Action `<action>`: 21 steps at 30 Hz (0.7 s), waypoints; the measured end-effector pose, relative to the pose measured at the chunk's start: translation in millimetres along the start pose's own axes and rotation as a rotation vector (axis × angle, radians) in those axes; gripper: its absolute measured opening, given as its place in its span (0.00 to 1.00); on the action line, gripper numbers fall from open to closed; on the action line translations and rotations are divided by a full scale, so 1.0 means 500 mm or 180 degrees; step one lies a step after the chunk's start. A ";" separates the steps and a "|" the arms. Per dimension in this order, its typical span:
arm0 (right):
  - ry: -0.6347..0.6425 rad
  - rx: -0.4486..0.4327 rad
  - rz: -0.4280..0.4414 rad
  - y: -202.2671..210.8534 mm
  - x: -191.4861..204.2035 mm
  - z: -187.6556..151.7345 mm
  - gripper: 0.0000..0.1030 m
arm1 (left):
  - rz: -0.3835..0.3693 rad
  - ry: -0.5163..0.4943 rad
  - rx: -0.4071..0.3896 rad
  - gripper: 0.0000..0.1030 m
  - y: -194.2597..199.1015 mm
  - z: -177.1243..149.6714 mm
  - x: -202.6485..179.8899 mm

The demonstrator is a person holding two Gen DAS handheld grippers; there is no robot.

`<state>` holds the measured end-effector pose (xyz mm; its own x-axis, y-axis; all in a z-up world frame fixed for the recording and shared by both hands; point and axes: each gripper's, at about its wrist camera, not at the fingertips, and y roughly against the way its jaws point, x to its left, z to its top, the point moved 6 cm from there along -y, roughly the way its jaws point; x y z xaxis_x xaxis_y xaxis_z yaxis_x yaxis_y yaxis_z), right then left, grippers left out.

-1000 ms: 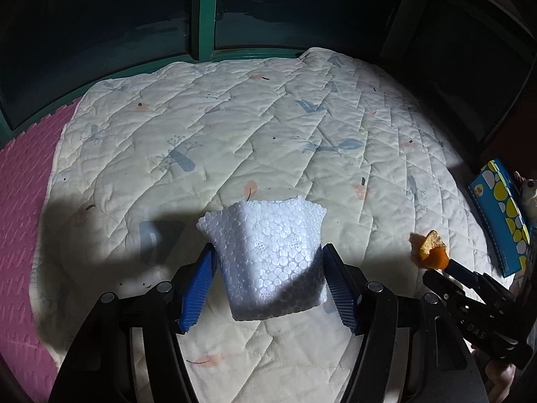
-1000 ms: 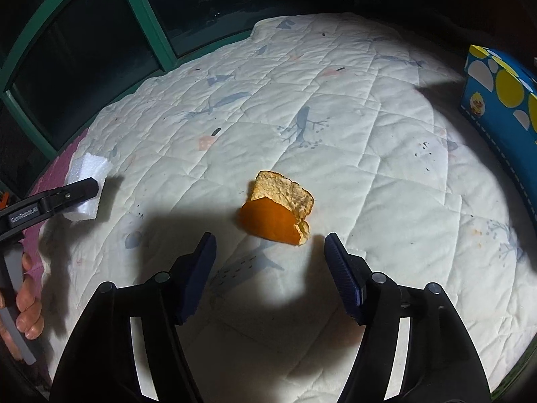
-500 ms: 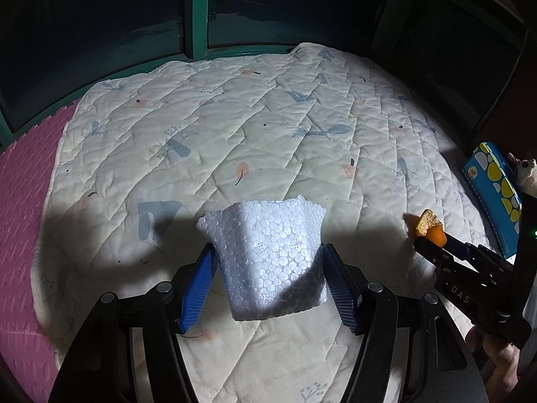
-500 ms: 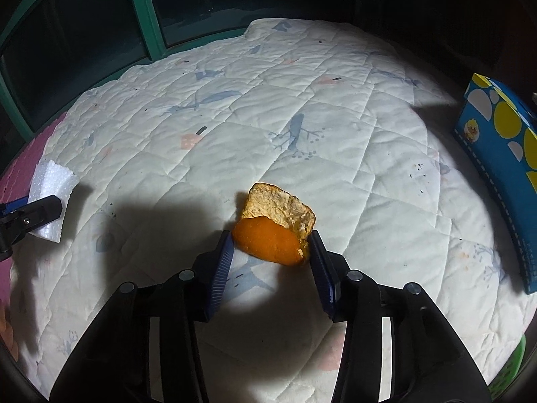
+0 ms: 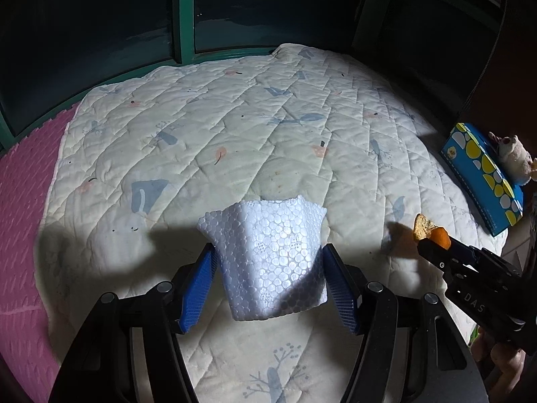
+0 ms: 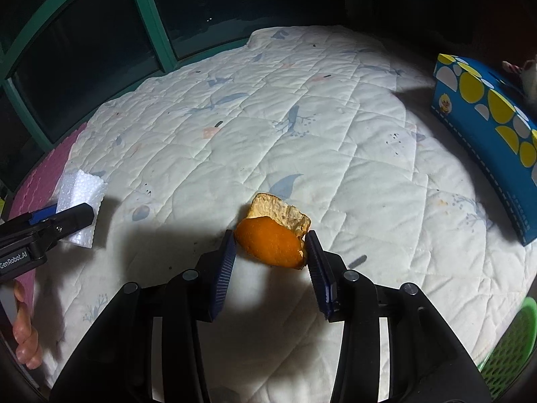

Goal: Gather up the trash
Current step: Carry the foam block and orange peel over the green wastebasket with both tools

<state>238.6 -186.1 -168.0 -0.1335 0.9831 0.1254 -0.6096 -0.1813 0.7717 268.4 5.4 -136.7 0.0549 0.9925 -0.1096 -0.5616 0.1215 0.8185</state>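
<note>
A white foam piece (image 5: 265,268) is clamped between the blue pads of my left gripper (image 5: 268,248), which holds it above the quilt (image 5: 268,117). In the right wrist view, an orange peel (image 6: 272,238) sits between the pads of my right gripper (image 6: 270,235). Its jaws are closing and both pads press on the peel, which casts a shadow on the quilt below. The left wrist view shows the right gripper (image 5: 433,238) with the peel (image 5: 426,228) at its tip. The right wrist view shows the left gripper (image 6: 80,215) holding the foam (image 6: 80,188).
A blue box with yellow and white dots (image 6: 486,117) stands at the quilt's right edge, with a plush toy (image 5: 510,154) behind it. A green mesh basket (image 6: 513,346) shows at the lower right. A pink mat (image 5: 23,201) lies left of the quilt. Dark windows in green frames (image 5: 183,13) stand behind.
My right gripper's jaws came together around the orange peel and raised it off the quilt. Both grippers drifted across the quilt, the left still holding the foam.
</note>
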 end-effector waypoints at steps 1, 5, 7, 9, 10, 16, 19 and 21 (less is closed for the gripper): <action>-0.0020 -0.0006 0.0012 0.009 -0.002 -0.006 0.42 | -0.0002 -0.0017 -0.0002 0.60 0.005 -0.005 -0.006; -0.0105 -0.0069 0.0048 0.048 -0.017 -0.032 0.42 | -0.0062 -0.0071 -0.0022 0.60 0.025 -0.022 -0.031; -0.0134 -0.0095 0.0050 0.069 -0.024 -0.047 0.42 | -0.0086 -0.0111 -0.0034 0.60 0.034 -0.030 -0.046; -0.0166 -0.0106 0.0053 0.086 -0.032 -0.062 0.42 | -0.0116 -0.0147 -0.0045 0.60 0.043 -0.036 -0.063; -0.0185 -0.0120 0.0054 0.097 -0.037 -0.071 0.42 | -0.0133 -0.0166 -0.0050 0.60 0.046 -0.039 -0.072; -0.0340 -0.0215 0.0024 0.163 -0.080 -0.119 0.41 | -0.0278 -0.0320 -0.0069 0.60 0.072 -0.064 -0.140; -0.0423 -0.0263 -0.0008 0.196 -0.104 -0.140 0.42 | -0.0347 -0.0408 -0.0079 0.60 0.084 -0.075 -0.174; -0.0478 -0.0300 -0.0048 0.219 -0.122 -0.154 0.41 | -0.0387 -0.0481 -0.0102 0.60 0.092 -0.083 -0.200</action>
<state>119.8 -267.9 -139.3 -0.0099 0.9773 0.2114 -0.6822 -0.1612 0.7132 202.9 -88.7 -111.3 0.2459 0.9620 -0.1186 -0.5692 0.2423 0.7857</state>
